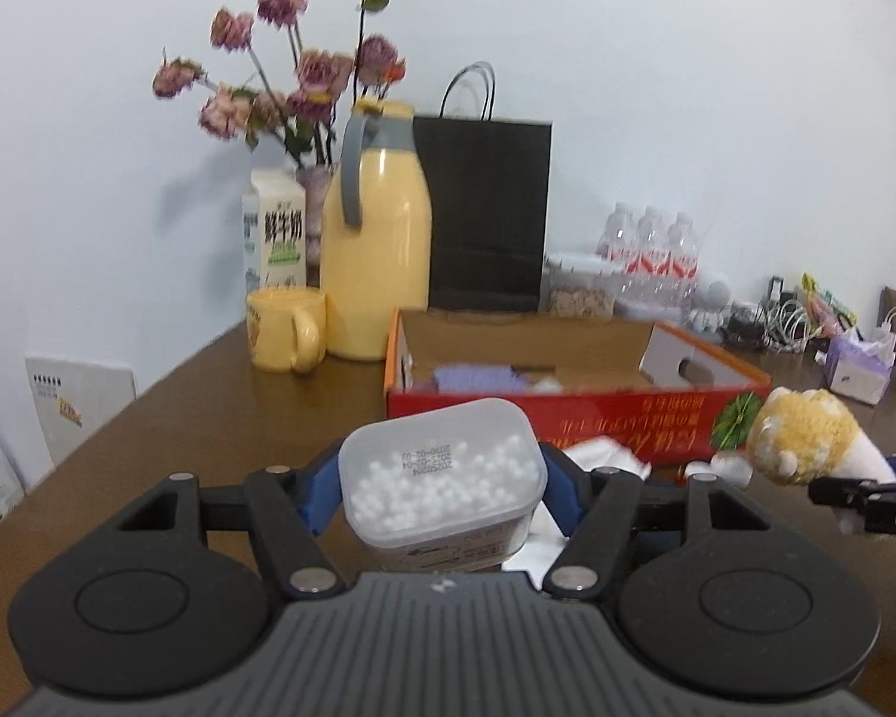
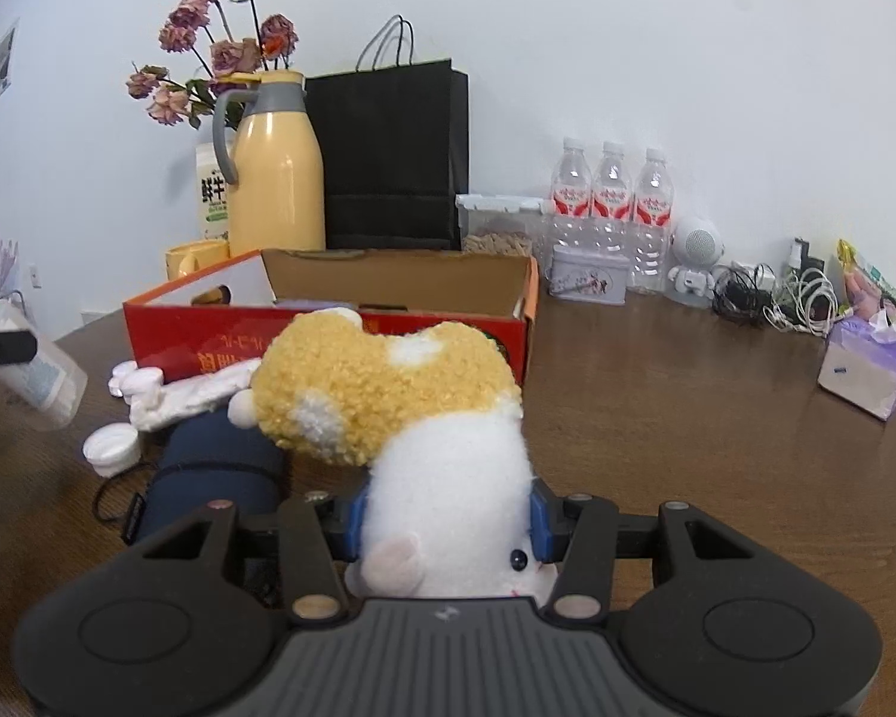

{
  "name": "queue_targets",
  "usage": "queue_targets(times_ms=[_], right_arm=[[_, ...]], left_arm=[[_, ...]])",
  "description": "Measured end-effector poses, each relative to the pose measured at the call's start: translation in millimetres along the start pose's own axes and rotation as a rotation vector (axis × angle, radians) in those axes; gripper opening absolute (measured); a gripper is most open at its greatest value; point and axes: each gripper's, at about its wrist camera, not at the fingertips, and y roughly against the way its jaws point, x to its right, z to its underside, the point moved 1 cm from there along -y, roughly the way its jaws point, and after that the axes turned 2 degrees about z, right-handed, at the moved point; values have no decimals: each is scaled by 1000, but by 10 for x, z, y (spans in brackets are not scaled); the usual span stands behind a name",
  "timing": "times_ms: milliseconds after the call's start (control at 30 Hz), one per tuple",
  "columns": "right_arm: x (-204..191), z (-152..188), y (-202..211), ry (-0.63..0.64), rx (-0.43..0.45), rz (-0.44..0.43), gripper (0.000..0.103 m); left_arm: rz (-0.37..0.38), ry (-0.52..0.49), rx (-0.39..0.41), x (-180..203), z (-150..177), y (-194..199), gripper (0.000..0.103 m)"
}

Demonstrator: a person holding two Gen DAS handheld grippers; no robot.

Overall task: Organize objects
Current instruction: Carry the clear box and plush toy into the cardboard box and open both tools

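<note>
Left gripper (image 1: 442, 493): blue pads pressed on both sides of a clear plastic tub of small white beads (image 1: 442, 472), held upside down, bottom facing the camera, above the brown wooden table (image 1: 209, 418). Right gripper (image 2: 446, 523): jaws partly closed, clamping a yellow-and-white plush hamster toy (image 2: 430, 418) by its white body, head towards the camera. Red open-topped cardboard box (image 2: 328, 340): on the table just beyond both held items. Dark blue cylindrical pouch (image 2: 209, 478): lying beside the plush.
</note>
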Motion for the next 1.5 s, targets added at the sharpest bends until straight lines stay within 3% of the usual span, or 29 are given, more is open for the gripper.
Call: queue_targets(times_ms=[267, 533, 933, 1300, 1333, 1400, 1433, 1467, 1500], right_arm=[[-111, -456, -45, 25, 84, -28, 47], [-191, -1011, -552, 36, 86, -14, 47], [-149, -1430, -1762, -33, -60, 58, 47], [-37, -1334, -2018, -52, -117, 76, 49], [-46, -1332, -2013, -49, -121, 71, 52], [-51, -1342, -1990, -47, -119, 65, 64], [-56, -1346, -1951, -54, -108, 67, 87], [-56, -1354, -1924, -58, -98, 67, 99], [-66, -1364, -1896, -55, -91, 62, 101]], left_arm=[[27, -51, 115, 227, -440, -116, 67], [9, -77, 174, 463, -828, -708, 67], [-72, -56, 79, 511, -931, -1970, 67], [-62, -70, 6, 473, -778, -2199, 68], [-66, -68, 10, 470, -779, -2183, 71], [-81, -61, 21, 465, -802, -2146, 98], [-91, -52, 35, 460, -809, -2121, 103], [-97, -47, 47, 462, -814, -2103, 103], [-98, -48, 43, 465, -827, -2101, 103]])
